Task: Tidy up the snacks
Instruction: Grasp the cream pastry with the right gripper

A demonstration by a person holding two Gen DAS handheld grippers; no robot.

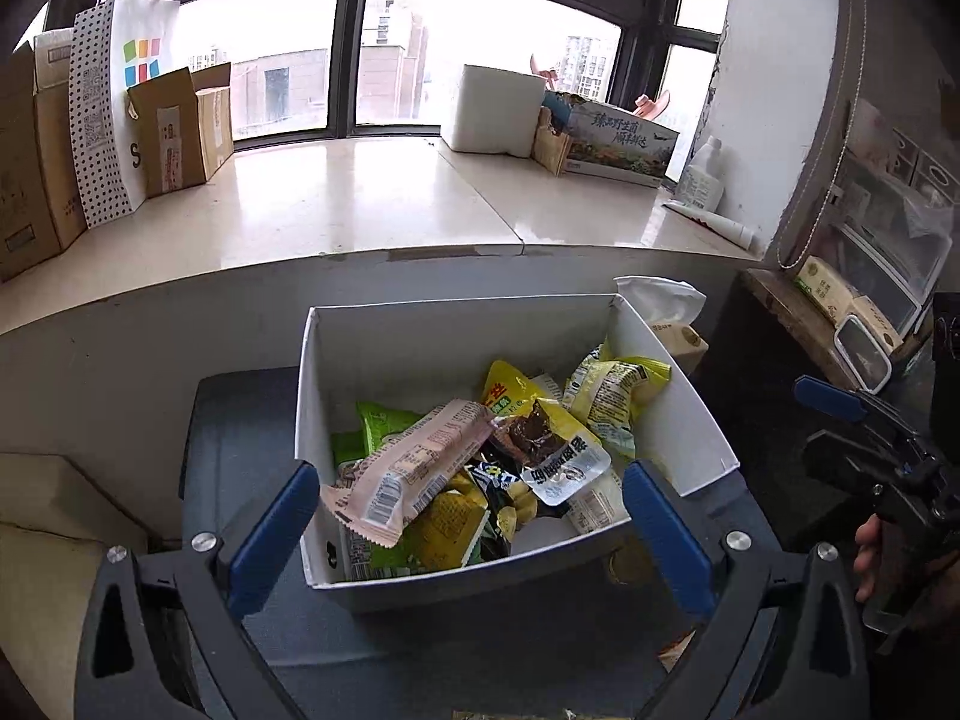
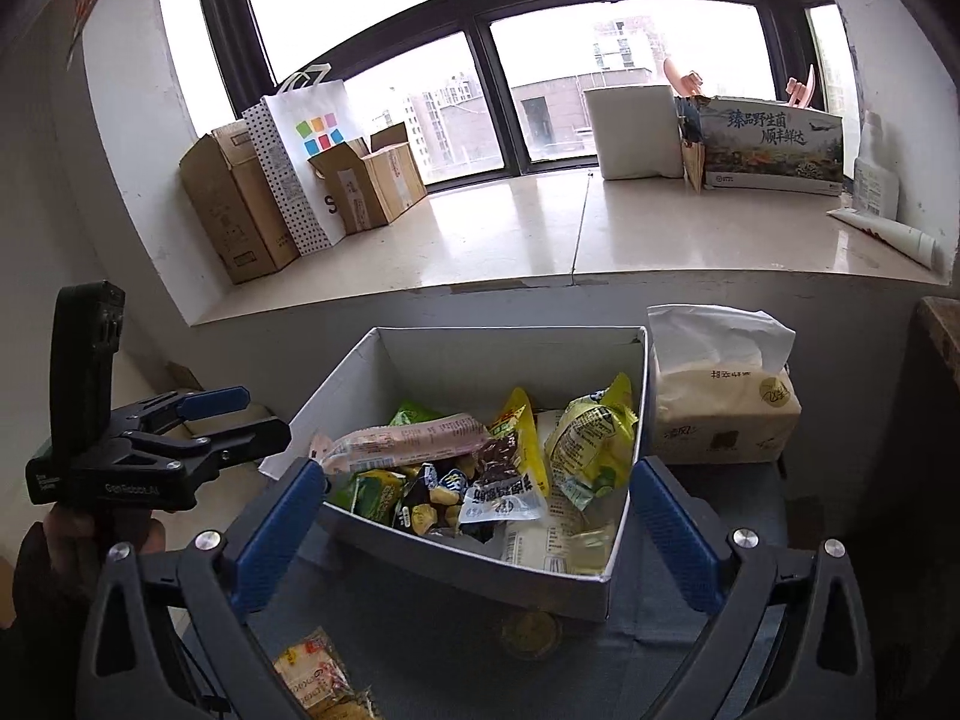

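Many wrapped snacks fill the white box [image 1: 684, 420] on the grey surface [image 1: 240, 420]: a pink packet [image 1: 408, 468] on top, yellow-green packets [image 2: 591, 438] beside it. Both the left gripper [image 1: 471, 516] and the right gripper [image 2: 477, 516] have jaws spread wide, empty, with the box beyond them. A tissue pack [image 2: 720, 414] stands beside the box.

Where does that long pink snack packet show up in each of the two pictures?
Left wrist view: the pink snack packet lies on top of the pile, at the left of the white box, picture centre.
Right wrist view: the same packet lies across the pile's far left.
Shared landmark: the tissue pack beside the box.
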